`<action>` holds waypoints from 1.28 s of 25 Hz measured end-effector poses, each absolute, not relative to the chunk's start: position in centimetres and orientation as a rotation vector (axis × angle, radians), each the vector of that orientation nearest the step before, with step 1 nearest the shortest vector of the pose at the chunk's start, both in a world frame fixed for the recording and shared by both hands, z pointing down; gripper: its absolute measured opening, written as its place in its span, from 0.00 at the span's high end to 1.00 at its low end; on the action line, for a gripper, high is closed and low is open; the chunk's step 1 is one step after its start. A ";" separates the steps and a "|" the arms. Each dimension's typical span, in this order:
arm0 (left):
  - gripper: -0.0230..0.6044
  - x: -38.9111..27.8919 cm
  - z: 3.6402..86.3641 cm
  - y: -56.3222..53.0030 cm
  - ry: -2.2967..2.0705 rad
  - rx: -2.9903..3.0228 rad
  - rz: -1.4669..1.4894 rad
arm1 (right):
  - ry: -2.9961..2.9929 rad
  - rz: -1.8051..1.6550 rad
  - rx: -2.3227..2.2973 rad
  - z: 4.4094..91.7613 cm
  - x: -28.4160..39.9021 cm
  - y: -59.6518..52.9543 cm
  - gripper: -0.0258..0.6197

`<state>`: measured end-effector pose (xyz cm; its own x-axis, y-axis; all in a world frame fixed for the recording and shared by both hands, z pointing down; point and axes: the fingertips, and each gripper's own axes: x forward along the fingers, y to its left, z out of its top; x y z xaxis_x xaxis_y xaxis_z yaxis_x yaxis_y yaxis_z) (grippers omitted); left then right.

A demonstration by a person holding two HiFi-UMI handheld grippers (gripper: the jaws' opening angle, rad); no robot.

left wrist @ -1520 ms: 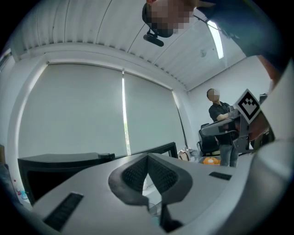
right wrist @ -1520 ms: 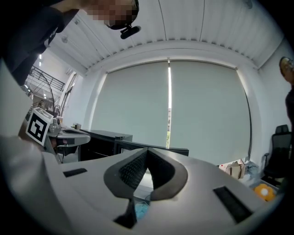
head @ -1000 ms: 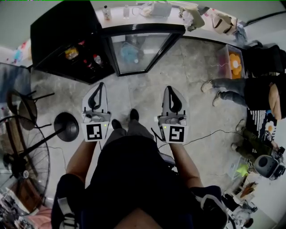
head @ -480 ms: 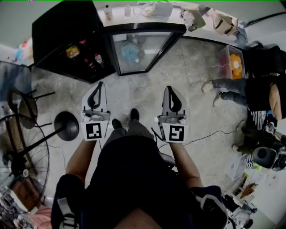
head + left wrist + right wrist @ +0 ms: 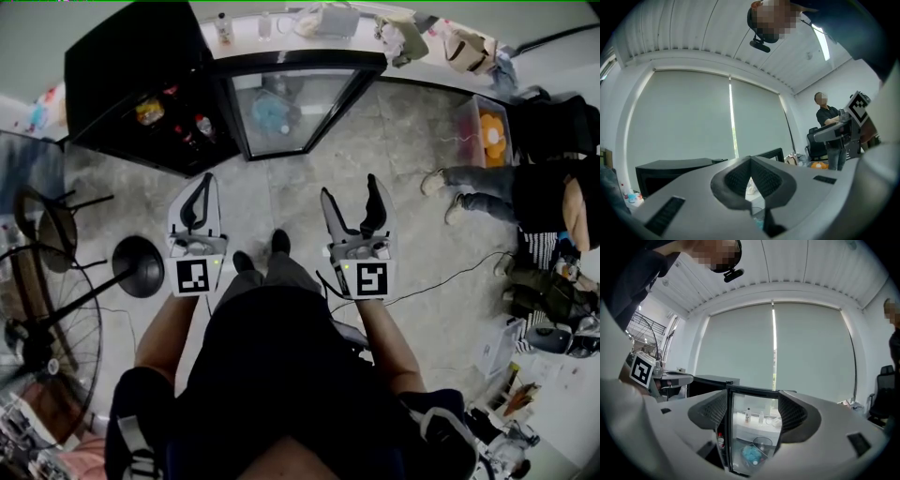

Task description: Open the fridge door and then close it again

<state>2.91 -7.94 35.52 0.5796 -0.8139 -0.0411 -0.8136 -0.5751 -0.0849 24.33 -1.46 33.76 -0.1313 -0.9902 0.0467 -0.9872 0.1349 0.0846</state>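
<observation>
Inside open fridge (image 5: 131,56), seemingly bottles (image 5: 199,127)

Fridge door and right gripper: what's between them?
Head view: only bare floor before the fridge door; the right gripper's empty jaws have just been opening.

Fridge (image 5: 131,58) ahead, fan (image 5: 45,349) left

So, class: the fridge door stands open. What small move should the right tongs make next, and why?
Probably reach forward towards the free edge of the glass door. The right tongs have just been opening and hold nothing, and the door stands open ahead of them, out of touch.
</observation>
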 end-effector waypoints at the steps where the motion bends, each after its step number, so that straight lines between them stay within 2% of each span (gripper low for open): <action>1: 0.93 2.9 35.5 -8.0 1.395 -2.707 -0.005 | -2.307 -0.041 2.000 33.8 24.4 -1.5 0.43; 32: 0.93 9.3 38.6 -11.0 1.283 -2.807 -0.130 | -2.418 -0.050 1.690 40.3 37.4 -18.7 0.43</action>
